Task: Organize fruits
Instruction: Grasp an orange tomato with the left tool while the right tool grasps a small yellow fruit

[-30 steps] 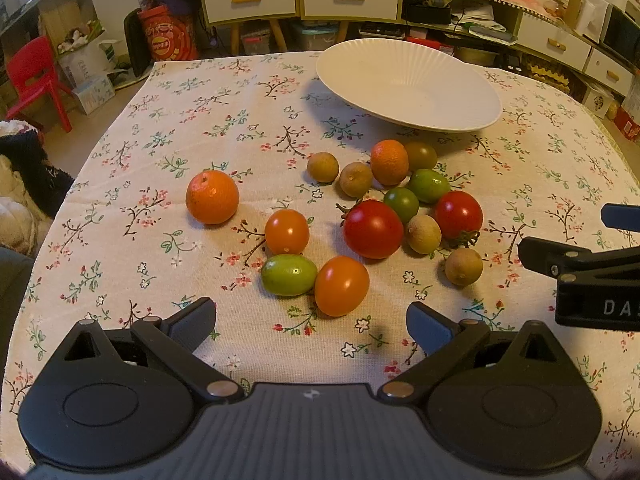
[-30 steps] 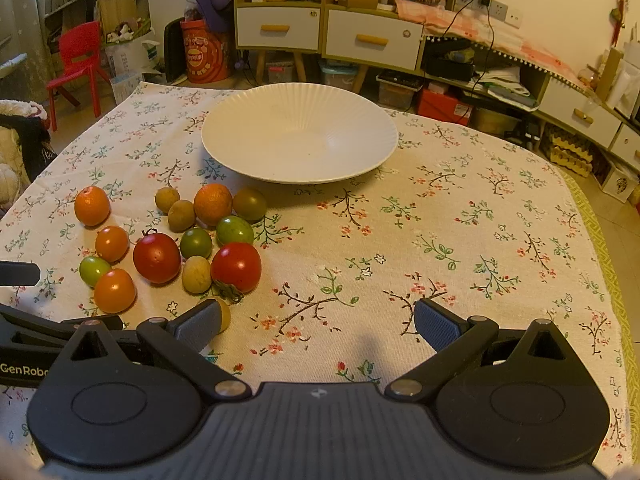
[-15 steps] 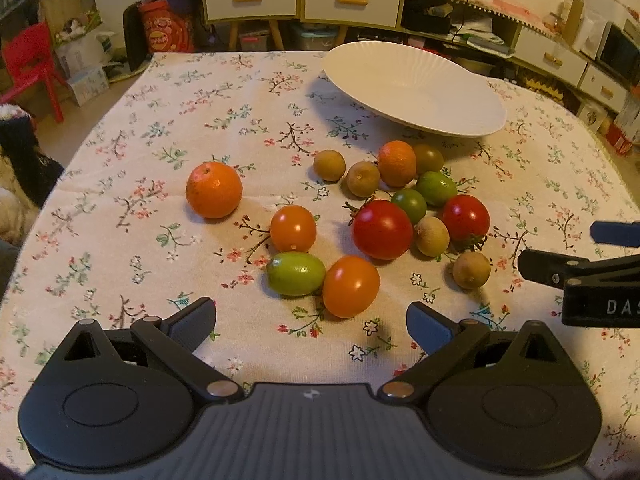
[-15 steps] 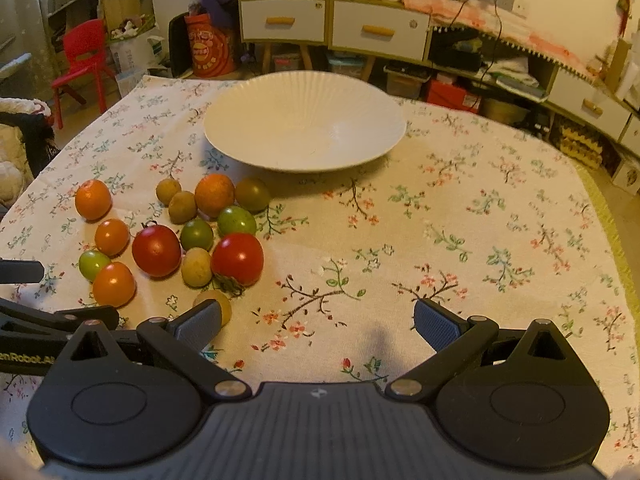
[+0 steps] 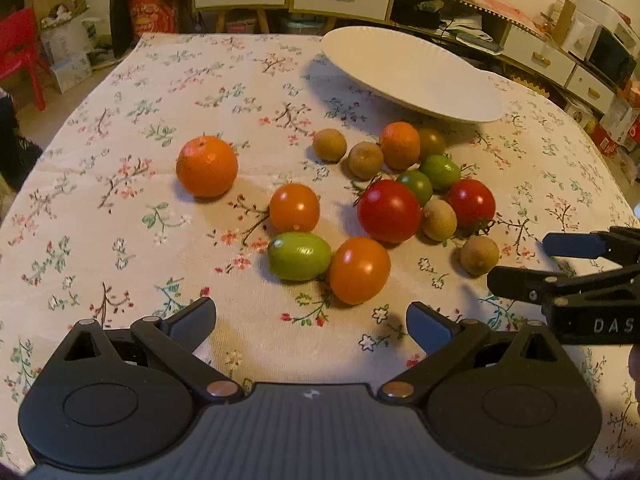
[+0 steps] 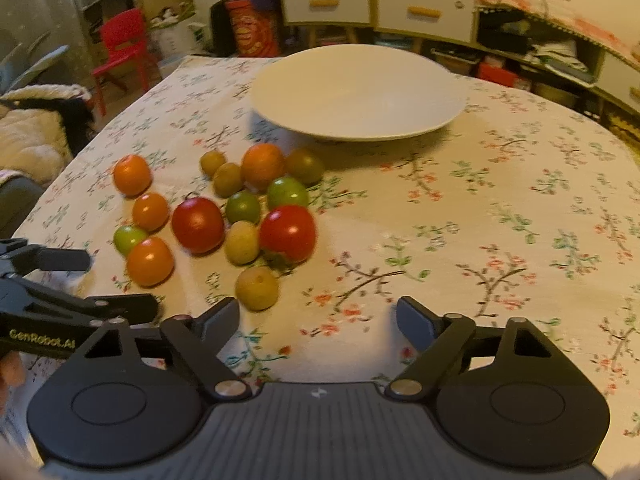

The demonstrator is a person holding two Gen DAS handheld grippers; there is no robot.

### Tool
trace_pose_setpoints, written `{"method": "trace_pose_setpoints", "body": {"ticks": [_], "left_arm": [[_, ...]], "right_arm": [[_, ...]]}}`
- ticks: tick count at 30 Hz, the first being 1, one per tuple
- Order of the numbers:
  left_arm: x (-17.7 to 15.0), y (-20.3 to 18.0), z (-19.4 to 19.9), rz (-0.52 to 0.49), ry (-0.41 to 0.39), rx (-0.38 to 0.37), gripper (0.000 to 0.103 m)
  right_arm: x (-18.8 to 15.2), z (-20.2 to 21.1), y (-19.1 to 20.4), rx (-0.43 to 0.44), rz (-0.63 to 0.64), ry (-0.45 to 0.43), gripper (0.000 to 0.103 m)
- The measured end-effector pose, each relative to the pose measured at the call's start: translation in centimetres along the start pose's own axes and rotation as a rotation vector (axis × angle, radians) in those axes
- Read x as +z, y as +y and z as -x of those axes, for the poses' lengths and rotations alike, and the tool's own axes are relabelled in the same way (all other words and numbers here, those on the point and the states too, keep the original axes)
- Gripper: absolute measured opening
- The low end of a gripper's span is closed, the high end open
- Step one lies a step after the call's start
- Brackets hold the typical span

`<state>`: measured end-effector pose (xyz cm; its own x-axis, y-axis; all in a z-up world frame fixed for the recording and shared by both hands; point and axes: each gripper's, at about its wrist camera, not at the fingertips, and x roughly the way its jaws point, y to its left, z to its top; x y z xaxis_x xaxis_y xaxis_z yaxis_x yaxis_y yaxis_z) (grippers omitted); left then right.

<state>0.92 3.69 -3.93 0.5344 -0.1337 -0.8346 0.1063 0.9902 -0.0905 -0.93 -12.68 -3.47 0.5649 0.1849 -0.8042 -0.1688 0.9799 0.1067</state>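
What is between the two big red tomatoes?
A small brown fruit and a green tomato sit between the red tomatoes; both wrist views show it.

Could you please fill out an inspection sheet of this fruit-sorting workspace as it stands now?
Surface: floral tablecloth, bare at right.
Job's things: white plate empty; fruits loose on the cloth, including large orange apart at left and brown fruit nearest the right gripper.
Clutter: nothing seen on the table.
Grippers: left gripper open, empty; right gripper closing, nothing between its fingers.
Cables: wires on the back shelf.
Surroundings: drawers, red chair.
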Motion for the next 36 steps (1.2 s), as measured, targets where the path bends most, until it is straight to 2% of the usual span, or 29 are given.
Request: {"method": "trace_pose_setpoints", "body": {"ticks": [3,6,10,19,22,30,36], "left_arm": [[-0.2,0.2,0.0,0.002,-0.016,-0.007,0.098],[-0.4,0.4,0.3,0.012,-0.041,-0.033,0.096],[-0.4,0.3,0.7,0.003,-0.072,-0.065,0.078],[-0.5,-0.2,0.8,-0.013,-0.095,-0.139,0.049],[-0.5,-0.2,0.7,-0.015,-0.104,-0.142,0.045],[-0.3,-0.4,0.3,-0.032,-0.133,-0.155,0.045],[-0.1,-0.5,0.2,-0.045,-0.129,-0.19,0.028]], "right_arm": [[-0.2,-0.1,0.4,0.017,0.03,-0.006,0.077],[-0.2,-0.2,0.6,0.025,0.047,-0.019,0.069],[-0.3,-0.3,1.0,0.044,0.066,-0.034,0.059],[-0.4,-0.6,2.0,0.073,0.118,-0.047,0.041],[-0.4,-0.6,2.4,0.068,0.145,-0.05,0.038],[-0.6,-0.8,2.9,0.039,0.19,-0.068,0.03],[-0.5,-0.9,2.9,0.025,0.19,-0.082,0.024]]}}
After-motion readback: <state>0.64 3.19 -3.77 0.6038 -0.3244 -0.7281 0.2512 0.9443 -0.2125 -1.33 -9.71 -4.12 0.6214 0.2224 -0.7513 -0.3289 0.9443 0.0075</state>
